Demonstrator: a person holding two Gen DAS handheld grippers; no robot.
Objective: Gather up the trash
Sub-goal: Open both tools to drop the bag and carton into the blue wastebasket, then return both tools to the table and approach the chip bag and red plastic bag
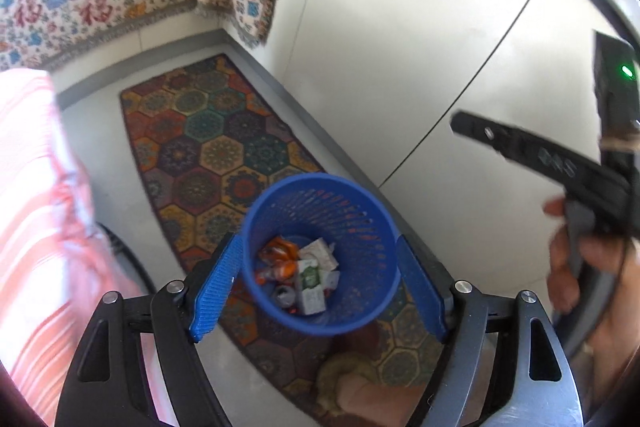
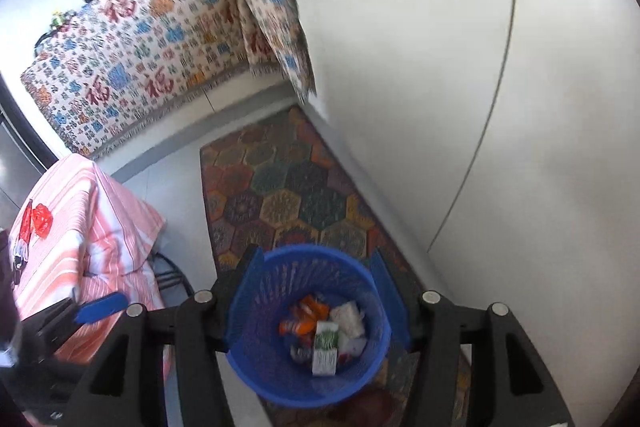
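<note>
Nearest, both the left gripper [image 1: 320,287] and right gripper [image 2: 316,303] hang spread and empty above the blue basket [image 1: 372,311], which stands on the patterned rug [image 1: 208,143] holding cartons and wrappers [image 1: 308,275]. Only the right-wrist view shows red scraps [image 2: 40,221] left uncollected on the striped cloth [image 2: 96,227] at the left.

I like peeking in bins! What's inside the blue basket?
The blue basket holds an orange wrapper, a green-and-white carton and white packets. Anything buried beneath them is hidden.
</note>
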